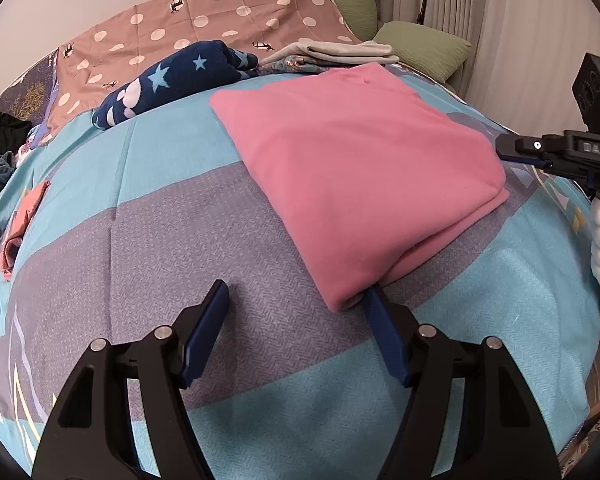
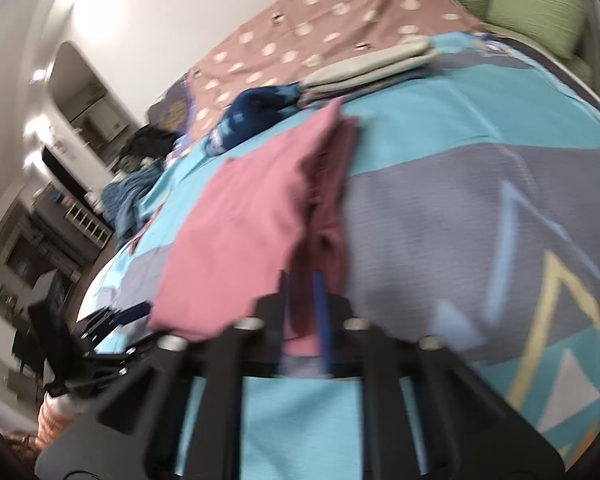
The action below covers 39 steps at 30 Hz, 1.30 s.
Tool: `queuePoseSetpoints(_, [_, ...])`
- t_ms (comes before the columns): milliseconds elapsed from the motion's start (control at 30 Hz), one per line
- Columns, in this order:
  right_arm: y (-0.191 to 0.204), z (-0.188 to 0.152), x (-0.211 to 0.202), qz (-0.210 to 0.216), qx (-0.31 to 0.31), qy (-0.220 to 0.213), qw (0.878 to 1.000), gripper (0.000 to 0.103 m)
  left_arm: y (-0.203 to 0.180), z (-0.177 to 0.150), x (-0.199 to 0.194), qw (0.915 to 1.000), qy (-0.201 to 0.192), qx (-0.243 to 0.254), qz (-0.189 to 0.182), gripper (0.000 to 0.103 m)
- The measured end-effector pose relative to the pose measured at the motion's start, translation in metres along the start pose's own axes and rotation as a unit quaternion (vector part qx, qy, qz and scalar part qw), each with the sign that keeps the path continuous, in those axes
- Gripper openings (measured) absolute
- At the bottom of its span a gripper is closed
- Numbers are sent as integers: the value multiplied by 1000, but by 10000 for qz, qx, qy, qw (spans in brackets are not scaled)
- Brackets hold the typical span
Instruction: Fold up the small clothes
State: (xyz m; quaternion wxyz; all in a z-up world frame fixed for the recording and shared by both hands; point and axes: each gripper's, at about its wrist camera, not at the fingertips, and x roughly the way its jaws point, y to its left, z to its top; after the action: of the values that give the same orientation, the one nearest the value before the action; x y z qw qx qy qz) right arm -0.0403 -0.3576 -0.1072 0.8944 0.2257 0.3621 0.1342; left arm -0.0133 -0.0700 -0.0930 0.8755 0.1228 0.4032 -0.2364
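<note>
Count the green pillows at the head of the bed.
2 visible. One green pillow lies at the far right corner of the bed; a second green pillow sits behind it, toward the wall. Others may be hidden behind them.

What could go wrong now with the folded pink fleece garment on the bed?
1. The right gripper is shut on only one edge of the folded pink fleece garment; lifting may unfold its layers.
2. The left gripper is open, one finger at the near corner; pushing forward may wrinkle it.

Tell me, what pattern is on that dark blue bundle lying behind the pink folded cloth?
Light blue stars and white blobs on navy bundle; clearest in the left wrist view.
</note>
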Motion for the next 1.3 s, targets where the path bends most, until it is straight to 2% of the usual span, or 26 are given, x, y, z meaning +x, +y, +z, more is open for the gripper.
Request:
queuePoseSetpoints(33, [5, -1, 4, 40, -71, 48, 10000, 39, 0, 0, 0, 10000, 1, -8, -5, 70])
queuePoseSetpoints(100, [12, -5, 15, -20, -282, 264, 9993, 43, 1, 0, 1, 10000, -3, -32, -19, 70])
queuePoseSetpoints(133, [16, -6, 23, -99, -344, 355, 9987, 28, 1, 0, 1, 10000, 4, -39, -18, 70])
queuePoseSetpoints(167, [16, -8, 29, -175, -376, 410, 9983, 4, 1, 0, 1, 10000, 12, -45, -13, 70])
queuePoseSetpoints(233, [18, -6, 24, -234, -360, 258, 9987, 4, 0, 1, 2, 10000, 27, -31, 21, 70])
queuePoseSetpoints(333, [25, 3, -6, -306, -513, -199, 9980, 3, -2, 0, 2, 10000, 31, 18, 59, 70])
queuePoseSetpoints(433, [17, 5, 0, -459, -535, 124, 9974, 4, -1, 0, 2, 10000, 34, 13, 43, 70])
queuePoseSetpoints(500, [6, -2, 16, -665, -390, 494, 9958, 13, -1, -1, 0, 10000, 28, 6, 9, 70])
queuePoseSetpoints(533, [2, -5, 18, -678, -304, 523, 9959, 20, 0, -1, -3, 10000, 24, 1, -60, 69])
queuePoseSetpoints(567, [-2, -6, 14, -636, -189, 441, 9968, 24, 1, -2, -6, 9999, 16, -10, -125, 67])
queuePoseSetpoints(633, [-2, -5, 4, -563, -151, 254, 9980, 24, 3, -3, -16, 9990, -28, -65, -437, 52])
queuePoseSetpoints(700, [8, 2, -6, -487, -358, 2, 9982, 24, 6, 3, -31, 9956, -193, -228, -892, 33])
queuePoseSetpoints(767, [20, 8, -8, -305, -560, -90, 9979, 24, 5, 14, -40, 9918, -437, -288, -1170, 30])
queuePoseSetpoints(867, [38, 18, 3, -10, -818, -105, 9966, 22, -5, 32, -36, 9899, -661, -151, -1247, 30])
queuePoseSetpoints(900, [43, 18, 12, 12, -901, -54, 9959, 22, -8, 35, -26, 9901, -584, -119, -1272, 30])
queuePoseSetpoints(933, [43, 17, 19, -30, -928, 32, 9957, 22, -12, 36, -8, 9915, -333, -102, -1253, 30])
queuePoseSetpoints(967, [42, 14, 31, -186, -914, 210, 9954, 22, -15, 34, 11, 9940, -21, -85, -1089, 30])
queuePoseSetpoints(1000, [34, 9, 47, -567, -841, 503, 9936, 20, -17, 28, 26, 9953, 197, -62, -950, 30])
queuePoseSetpoints(1033, [27, 3, 57, -798, -806, 667, 9913, 8, -19, 23, 27, 9954, -15, -50, -961, 31])
queuePoseSetpoints(1100, [20, -3, 53, -683, -786, 513, 9932, 8, -19, 23, 22, 9948, -39, -55, -1016, 33])
queuePoseSetpoints(1167, [23, -1, 48, -754, -876, 553, 9918, 8, -17, 23, 24, 9934, 18, -116, -1140, 35])
queuePoseSetpoints(1300, [32, 3, 43, -789, -979, 521, 9907, 9, -23, 27, 22, 9941, 84, -1, -1079, 36])
